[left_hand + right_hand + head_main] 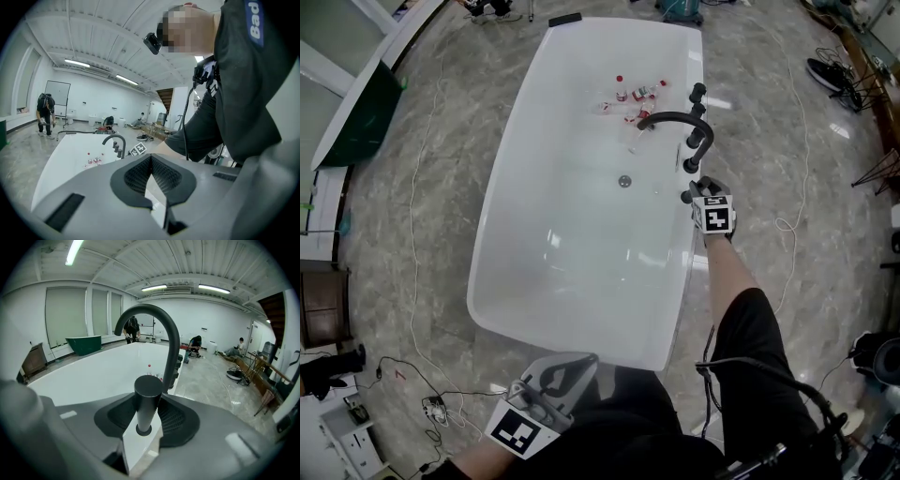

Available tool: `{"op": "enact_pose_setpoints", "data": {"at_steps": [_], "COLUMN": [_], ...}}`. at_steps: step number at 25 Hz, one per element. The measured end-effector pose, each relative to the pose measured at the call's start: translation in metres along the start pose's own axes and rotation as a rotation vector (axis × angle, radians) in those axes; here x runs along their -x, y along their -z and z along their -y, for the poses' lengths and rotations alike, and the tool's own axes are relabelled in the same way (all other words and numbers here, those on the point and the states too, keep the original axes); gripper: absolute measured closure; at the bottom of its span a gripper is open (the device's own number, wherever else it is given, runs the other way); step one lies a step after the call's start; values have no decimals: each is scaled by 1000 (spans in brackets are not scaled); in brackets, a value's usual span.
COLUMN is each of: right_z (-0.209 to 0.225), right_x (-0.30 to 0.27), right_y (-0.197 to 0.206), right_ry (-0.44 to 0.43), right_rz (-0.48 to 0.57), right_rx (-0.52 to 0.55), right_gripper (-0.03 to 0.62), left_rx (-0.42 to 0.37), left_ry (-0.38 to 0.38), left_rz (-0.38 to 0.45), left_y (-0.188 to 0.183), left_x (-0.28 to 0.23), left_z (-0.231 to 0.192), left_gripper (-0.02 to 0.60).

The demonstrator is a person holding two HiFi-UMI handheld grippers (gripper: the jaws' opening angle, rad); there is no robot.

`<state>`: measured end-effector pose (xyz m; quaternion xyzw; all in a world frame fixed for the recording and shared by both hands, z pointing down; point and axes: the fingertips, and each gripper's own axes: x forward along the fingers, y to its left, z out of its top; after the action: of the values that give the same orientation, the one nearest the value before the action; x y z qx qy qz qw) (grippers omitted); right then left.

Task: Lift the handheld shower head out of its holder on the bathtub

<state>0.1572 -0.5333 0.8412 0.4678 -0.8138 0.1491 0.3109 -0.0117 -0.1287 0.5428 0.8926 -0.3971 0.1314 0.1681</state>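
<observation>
Right gripper: right gripper (147, 395) has its jaws round the black cylindrical shower head (146, 408). The pads seem to press both its sides, though the contact is hard to judge.
Shower head: it stands upright with its foot in a round black holder (144, 430) on the right rim of the white oval bathtub (581, 309), about midway along that rim.
Taps: a black arched spout (675, 116) rises just beyond the shower head on the same rim and reaches over the basin. Black knobs (698, 93) stand beside it.
Basin: small red-capped bottles (633, 97) lie near the far end, and a round metal drain (624, 181) sits in the middle.
Left gripper: left gripper (567, 366) has its tips together, with nothing between them. It is off the near end of the bathtub.
Surroundings: grey marbled floor (441, 187), with a dark green tub (356, 117) well apart at the left.
</observation>
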Motion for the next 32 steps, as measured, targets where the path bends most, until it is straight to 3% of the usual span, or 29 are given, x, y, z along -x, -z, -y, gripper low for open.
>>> {"op": "enact_pose_setpoints", "data": {"at_steps": [5,12,17,21,32], "right_z": [-7,-14,-28,-42,-104], "right_x": [6,55,117,173,301], "right_y": [-3,-20,-38,-62,-86], "right_ry": [-1,34,58,62,26], "right_rz": [-14,58,122,176,276], "right_rx": [12,-17,-36,-36,-6], "right_gripper": [459,459,461,461,461], "left_rx": [13,-11,-78,-25,-61], "left_ry": [-15,-8,17,17,71], "left_rz": [8,56,125,176,239], "left_y": [1,-16,-40,-60,-72], "left_x": [7,16,36,53,94], "left_z": [1,9,20,26,46], "left_gripper": [577,577,577,577,577]}}
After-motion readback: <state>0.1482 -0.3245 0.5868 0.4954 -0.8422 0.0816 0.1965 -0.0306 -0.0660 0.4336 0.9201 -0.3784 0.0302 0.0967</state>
